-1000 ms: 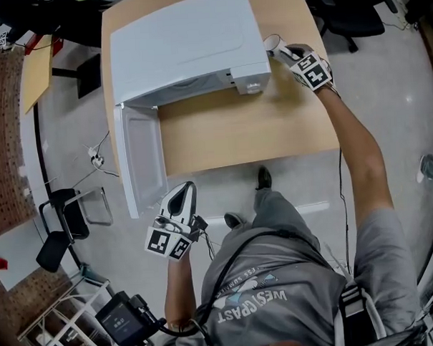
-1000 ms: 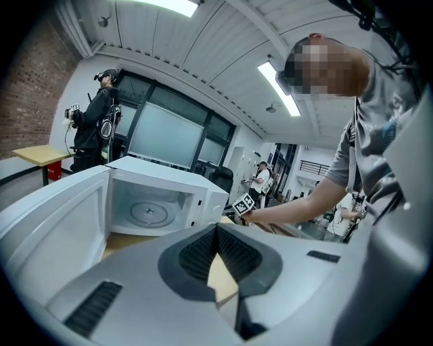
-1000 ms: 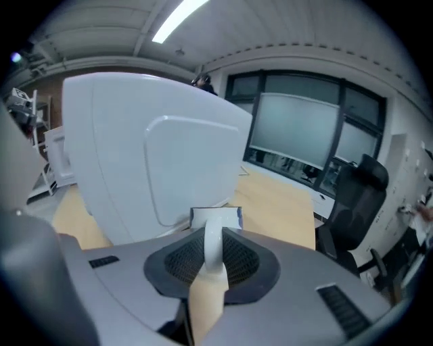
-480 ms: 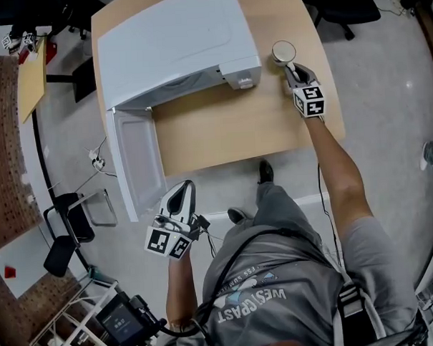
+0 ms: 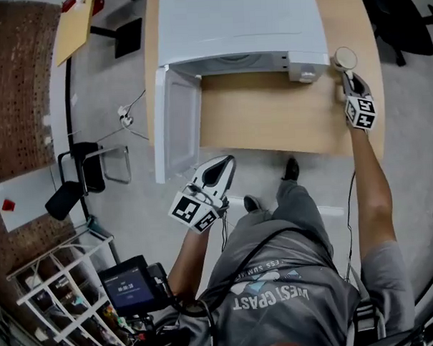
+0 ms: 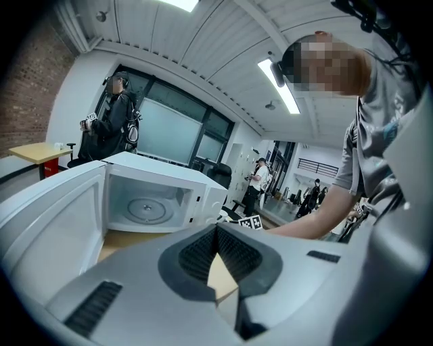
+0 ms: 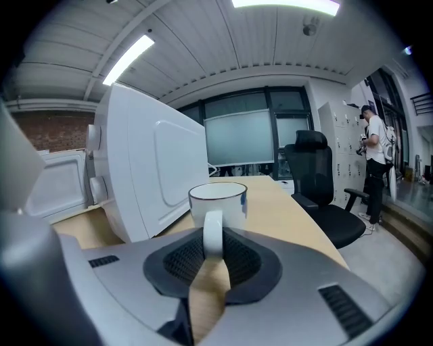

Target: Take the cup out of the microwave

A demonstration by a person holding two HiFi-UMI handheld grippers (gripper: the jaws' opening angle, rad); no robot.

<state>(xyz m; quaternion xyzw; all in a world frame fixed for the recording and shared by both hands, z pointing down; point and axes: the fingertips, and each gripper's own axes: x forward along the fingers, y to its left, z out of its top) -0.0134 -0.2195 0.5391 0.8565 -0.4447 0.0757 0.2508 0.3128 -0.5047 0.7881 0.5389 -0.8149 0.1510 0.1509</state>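
Cup point(image 5: 345, 58) lowered, beside microwave point(image 5: 238, 21) (right claw point(image 7: 212, 249) clamped)

My right arm point(image 5: 372, 187) reaches out nearly straight ahead of my shoulder, forearm bare, wrist in line with it. At its end my right claw point(image 5: 348, 77) points away from me and a little downward, its marker cube point(image 5: 361, 112) facing up. The jaws are closed, the dark pads pinching the handle of the cup point(image 7: 218, 200) between them, handle upright. My left arm point(image 5: 189, 257) is bent and kept close to my body, well short of the other. The left claw point(image 5: 227, 162) sits in front of my torso, pointing forward and slightly down. Its jaws meet at the tips with nothing between the pads point(image 6: 233, 253).
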